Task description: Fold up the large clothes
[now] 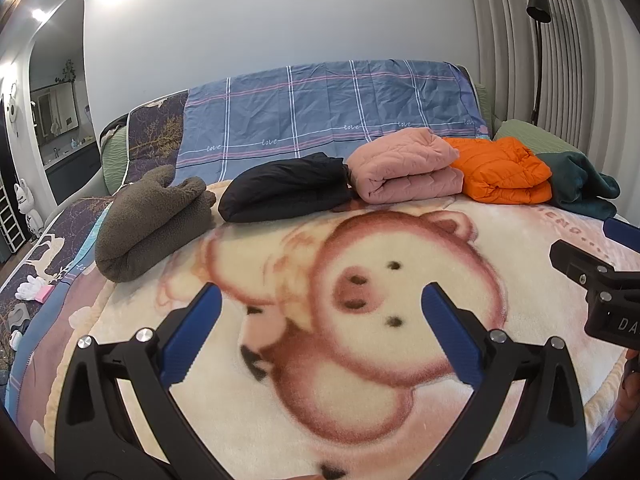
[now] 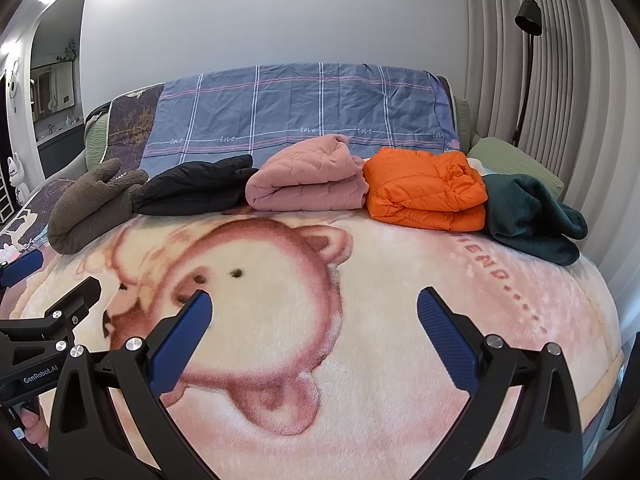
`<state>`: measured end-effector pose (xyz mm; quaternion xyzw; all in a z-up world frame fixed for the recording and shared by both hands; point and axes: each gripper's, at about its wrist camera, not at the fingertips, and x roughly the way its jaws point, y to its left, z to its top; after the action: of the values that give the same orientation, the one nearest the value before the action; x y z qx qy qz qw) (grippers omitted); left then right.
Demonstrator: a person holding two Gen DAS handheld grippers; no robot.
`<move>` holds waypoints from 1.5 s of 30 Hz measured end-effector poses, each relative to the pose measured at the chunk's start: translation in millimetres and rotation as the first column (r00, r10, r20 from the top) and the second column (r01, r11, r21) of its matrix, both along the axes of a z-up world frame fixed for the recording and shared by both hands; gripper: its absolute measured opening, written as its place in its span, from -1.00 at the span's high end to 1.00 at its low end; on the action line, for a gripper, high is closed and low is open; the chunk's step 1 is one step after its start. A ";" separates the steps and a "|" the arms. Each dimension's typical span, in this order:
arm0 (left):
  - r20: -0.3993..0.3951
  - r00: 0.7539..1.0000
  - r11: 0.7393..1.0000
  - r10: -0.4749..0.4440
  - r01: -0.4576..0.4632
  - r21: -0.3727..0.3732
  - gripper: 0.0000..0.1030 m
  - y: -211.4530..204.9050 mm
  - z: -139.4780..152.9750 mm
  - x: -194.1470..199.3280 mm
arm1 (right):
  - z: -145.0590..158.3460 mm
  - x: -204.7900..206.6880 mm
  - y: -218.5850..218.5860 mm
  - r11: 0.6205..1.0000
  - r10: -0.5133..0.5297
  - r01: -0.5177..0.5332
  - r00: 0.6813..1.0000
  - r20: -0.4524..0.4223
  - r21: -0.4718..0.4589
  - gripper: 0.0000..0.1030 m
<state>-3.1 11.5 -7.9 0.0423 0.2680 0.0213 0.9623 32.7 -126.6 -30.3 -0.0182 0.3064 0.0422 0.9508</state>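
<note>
Fingers (image 1: 208, 304) of both grippers spread apart and empty over pig-print blanket (image 1: 360, 360), five folded garments lined behind: brown fleece (image 1: 152, 224), black jacket (image 1: 284, 188), pink jacket (image 1: 404, 168), orange jacket (image 1: 500, 172), green fleece (image 1: 580, 184).

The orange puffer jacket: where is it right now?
Folded, the orange puffer jacket lies right of centre in both views, between the pink quilted garment and the dark green fleece.

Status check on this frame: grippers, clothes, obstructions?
Left gripper open, empty. Right gripper open, empty. Five folded clothes, brown to green, lined up across blanket. Nothing in the way.
</note>
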 end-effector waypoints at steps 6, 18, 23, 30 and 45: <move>-0.001 1.000 1.000 -0.001 0.001 0.000 -0.96 -0.3 -0.2 -0.2 | -0.9 -0.8 0.0 1.000 -0.001 0.001 1.000 0.000 0.001 -0.97; 0.001 1.000 1.000 -0.001 0.001 0.001 -0.96 0.1 -0.6 -0.1 | -1.9 -2.0 0.0 1.000 -0.003 0.003 1.000 -0.001 0.002 -0.97; 0.005 1.000 1.000 -0.002 0.002 0.007 -0.96 -1.1 -2.4 -2.2 | -2.4 -2.1 0.5 1.000 -0.004 0.004 1.000 0.000 0.002 -0.97; 0.006 1.000 1.000 0.001 -0.001 0.005 -0.96 -0.5 -3.2 -3.1 | -1.8 -1.8 -0.1 1.000 -0.003 0.003 1.000 -0.001 0.002 -0.97; 0.003 1.000 1.000 0.000 0.000 0.006 -0.96 -2.0 -3.3 -1.1 | -2.6 -1.7 -1.4 1.000 -0.006 0.006 1.000 -0.003 0.004 -0.97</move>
<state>-4.2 9.5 -11.2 0.0451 0.2664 0.0222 0.9625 31.0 -127.9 -32.8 -0.0152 0.3077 0.0400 0.9505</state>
